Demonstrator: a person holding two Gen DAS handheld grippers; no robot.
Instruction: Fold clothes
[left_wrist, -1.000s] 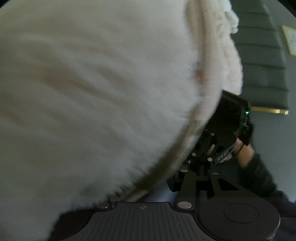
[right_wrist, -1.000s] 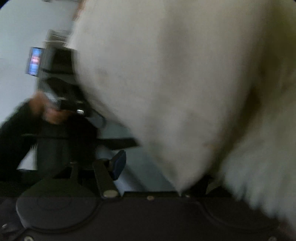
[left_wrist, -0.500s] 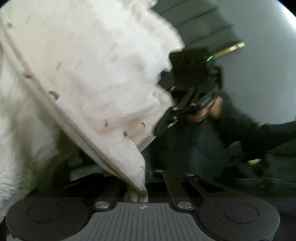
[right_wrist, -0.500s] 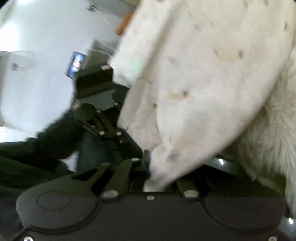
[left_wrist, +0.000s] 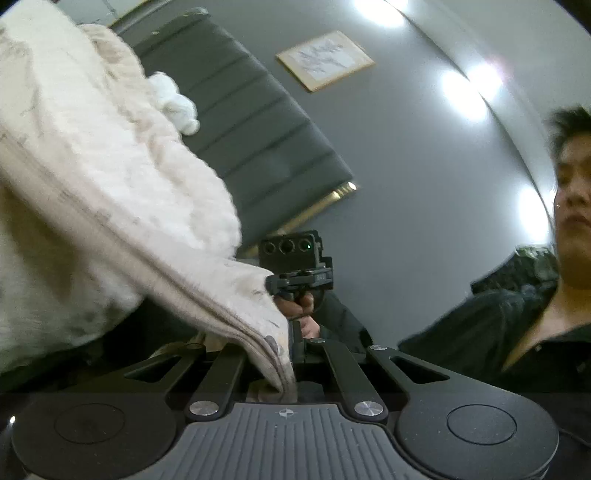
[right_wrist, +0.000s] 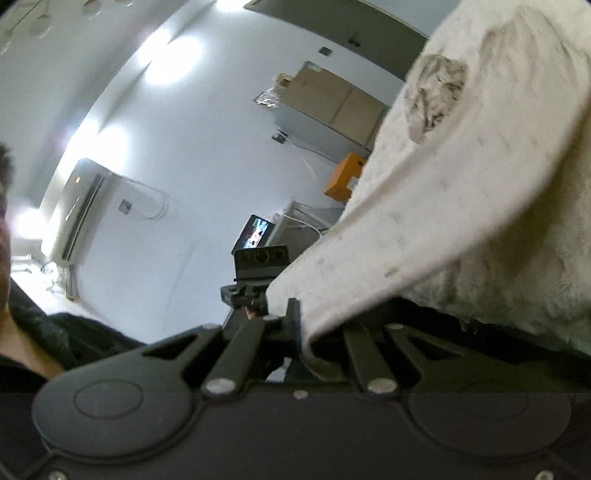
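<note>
From the left wrist, my left gripper (left_wrist: 286, 373) pinches a hem of the fleece (left_wrist: 110, 206), which hangs up and left of it, soft and bulky. From the right wrist, my right gripper (right_wrist: 314, 332) clamps another edge; hems grip best.

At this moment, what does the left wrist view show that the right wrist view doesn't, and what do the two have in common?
Only the left wrist view shows the dark padded headboard and a framed picture on the wall. Only the right wrist view shows an air conditioner, a lit screen and an orange box. Both show the cream fleece garment raised, a corner pinched in the left gripper and another in the right gripper, and each sees the opposite gripper.
</note>
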